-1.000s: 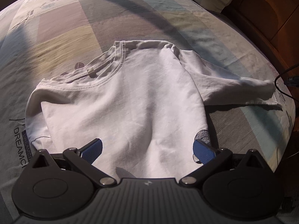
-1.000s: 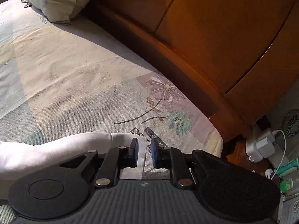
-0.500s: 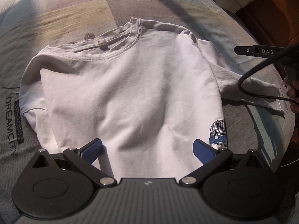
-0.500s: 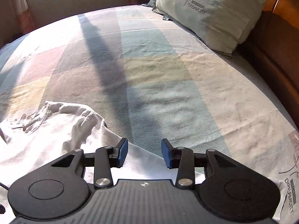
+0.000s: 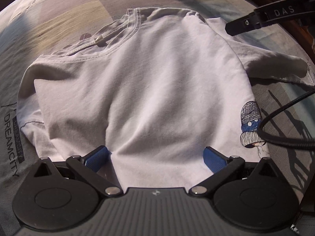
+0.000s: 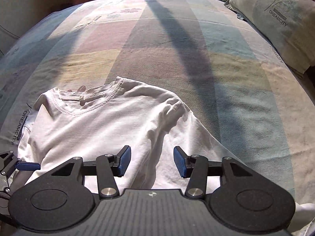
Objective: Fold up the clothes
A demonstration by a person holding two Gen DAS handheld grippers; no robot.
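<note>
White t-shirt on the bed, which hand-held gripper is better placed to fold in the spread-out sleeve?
Right, probably. The right hand-held gripper hangs over the white t-shirt beside that sleeve, jaws opening, nothing between them.

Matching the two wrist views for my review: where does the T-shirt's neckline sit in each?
Left wrist view: the neckline sits upper centre-left, far from the camera.
Right wrist view: the neckline sits left of centre, above the blue pads.
Shared landmark: the DREAMCITY print on the bedsheet, left of the shirt.
</note>
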